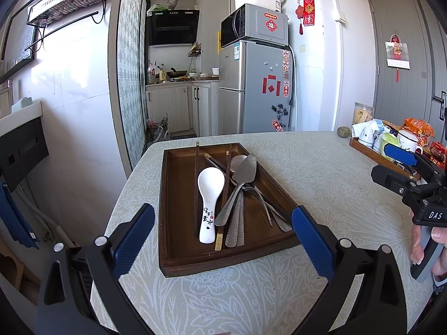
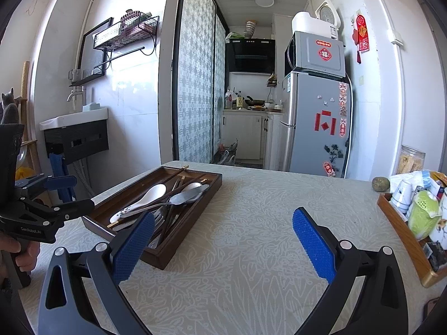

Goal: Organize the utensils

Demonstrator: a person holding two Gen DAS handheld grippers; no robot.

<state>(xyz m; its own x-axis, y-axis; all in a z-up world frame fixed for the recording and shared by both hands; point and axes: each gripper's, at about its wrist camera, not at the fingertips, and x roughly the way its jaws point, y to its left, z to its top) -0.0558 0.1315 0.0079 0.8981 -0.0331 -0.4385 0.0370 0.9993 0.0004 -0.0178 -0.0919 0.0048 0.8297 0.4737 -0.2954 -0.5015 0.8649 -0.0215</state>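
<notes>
While both tools are held above the tabletop (image 1: 321,173), nothing is picked up yet. Nearest to the tray (image 1: 173,212) is the left hand-held gripper (image 1: 223,231): its blue pads stand wide apart and empty, one at each side of the tray's near end, and it points along the tray's length. The right hand-held gripper (image 2: 223,240) is to the right of the tray, over bare cloth, also spread wide with nothing between the pads; a hand (image 1: 427,245) holds its grip.

Inside the tray the utensils lie in one loose heap. The white spoon (image 1: 209,195) is on the left of the heap, bowl toward the tray's far end. It looks ceramic, so I judge it stiff, smooth, rather slippery and breakable; the narrow handle near the tray's front is the best place to take it. The metal spatula (image 1: 243,173) and metal spoon (image 1: 237,162) cross over the dark chopsticks (image 1: 226,178) to the right of it. These are thin, hard and light, and they may slide or drag each other, so the top piece should be lifted first, by its handle.

Beyond the tray's far end stands a fridge (image 1: 262,89).
</notes>
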